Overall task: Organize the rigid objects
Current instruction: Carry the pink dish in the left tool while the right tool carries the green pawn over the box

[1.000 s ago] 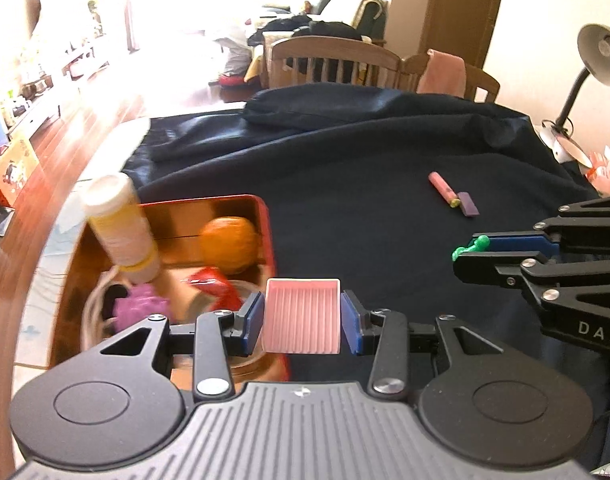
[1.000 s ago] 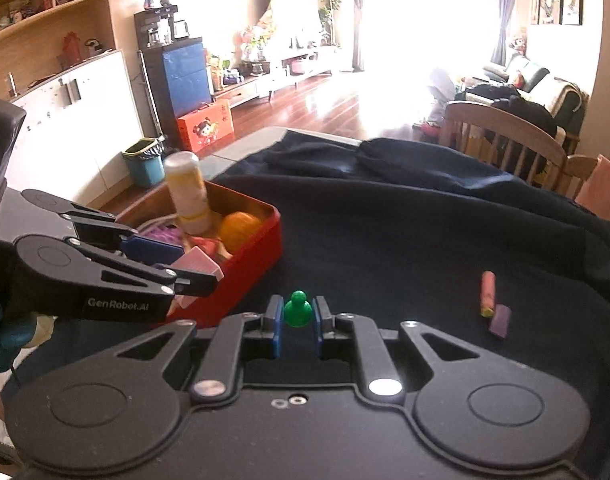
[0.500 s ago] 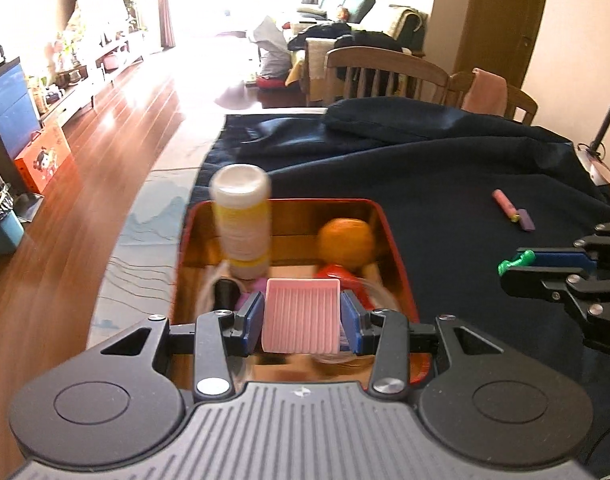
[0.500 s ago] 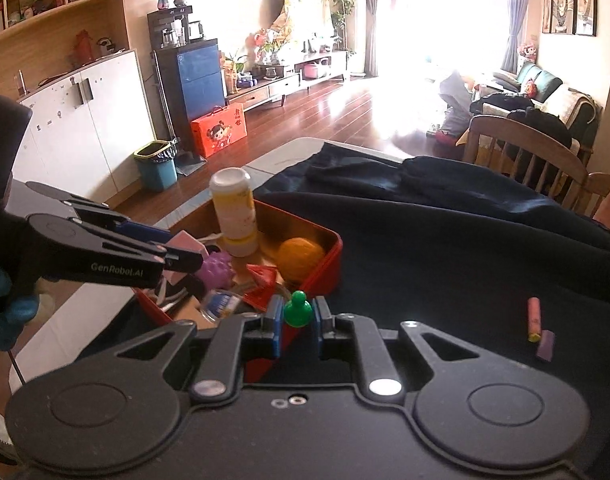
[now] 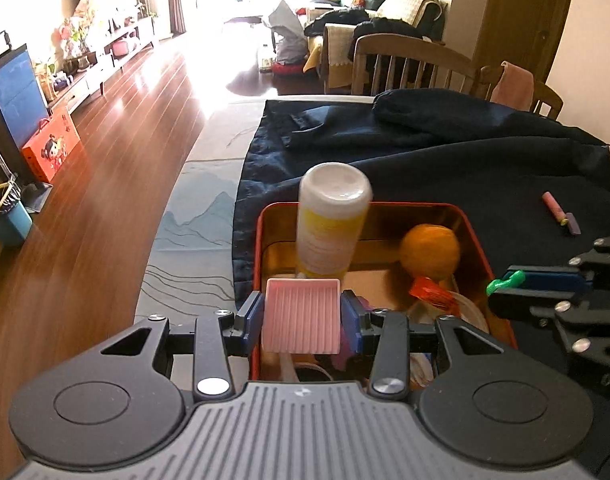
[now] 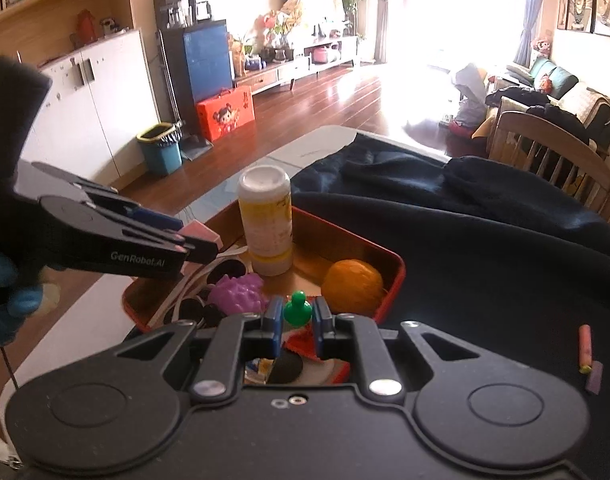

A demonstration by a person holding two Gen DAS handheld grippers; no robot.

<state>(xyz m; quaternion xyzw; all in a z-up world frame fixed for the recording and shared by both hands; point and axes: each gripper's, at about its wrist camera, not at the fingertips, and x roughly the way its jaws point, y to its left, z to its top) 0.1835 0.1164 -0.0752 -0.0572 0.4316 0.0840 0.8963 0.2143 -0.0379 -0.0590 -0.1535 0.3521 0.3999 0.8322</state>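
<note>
My left gripper (image 5: 301, 317) is shut on a pink ribbed block (image 5: 303, 316) and holds it over the near left part of the red tin box (image 5: 475, 236). It also shows in the right wrist view (image 6: 197, 240). My right gripper (image 6: 297, 317) is shut on a small green pawn-shaped piece (image 6: 297, 312) above the box's near edge (image 6: 393, 280); it shows in the left wrist view (image 5: 505, 282). The box holds a white and yellow bottle (image 5: 331, 224), an orange ball (image 5: 429, 246), a purple bumpy toy (image 6: 237, 294) and a red piece (image 5: 431, 294).
A pink crayon (image 5: 555, 210) and a purple piece (image 5: 572, 227) lie on the dark blue cloth (image 5: 445, 160) to the right of the box. Wooden chairs (image 5: 409, 64) stand behind the table. The table's left edge drops to the wooden floor (image 5: 85, 200).
Both grippers have moved left toward the red box and now hover over it, each still holding its object. The crayons have fallen away to the right.
</note>
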